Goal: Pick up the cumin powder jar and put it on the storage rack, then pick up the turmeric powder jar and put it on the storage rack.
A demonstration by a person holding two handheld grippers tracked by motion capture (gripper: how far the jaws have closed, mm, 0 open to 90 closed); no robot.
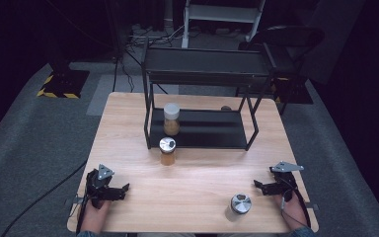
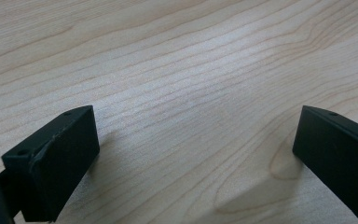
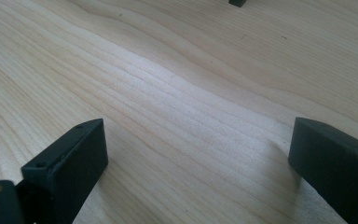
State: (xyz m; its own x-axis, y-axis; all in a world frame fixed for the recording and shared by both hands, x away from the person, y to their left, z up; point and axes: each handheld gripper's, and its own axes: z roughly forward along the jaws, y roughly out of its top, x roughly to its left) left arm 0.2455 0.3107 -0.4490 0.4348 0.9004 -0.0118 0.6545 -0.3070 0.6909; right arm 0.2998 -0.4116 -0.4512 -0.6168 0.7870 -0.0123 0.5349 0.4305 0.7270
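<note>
My left gripper (image 1: 124, 191) rests low at the wooden table's (image 1: 202, 173) front left corner, pointing right. Its black jaws stand wide open over bare wood in the left gripper view (image 2: 193, 140). My right gripper (image 1: 258, 187) sits at the front right, pointing left, also open with nothing between its jaws (image 3: 198, 149). A silver-lidded jar (image 1: 240, 204) stands near the front edge, just left of the right gripper. Another silver-lidded jar (image 1: 168, 150) of amber contents stands mid-table. A white-lidded jar (image 1: 171, 119) stands on the lower tier of a black shelf (image 1: 202, 136).
The black two-tier shelf rack takes up the table's far half, and one of its feet (image 3: 237, 3) shows at the top of the right gripper view. A dark chair (image 1: 286, 42) and cables (image 1: 143, 37) lie beyond the table on grey carpet.
</note>
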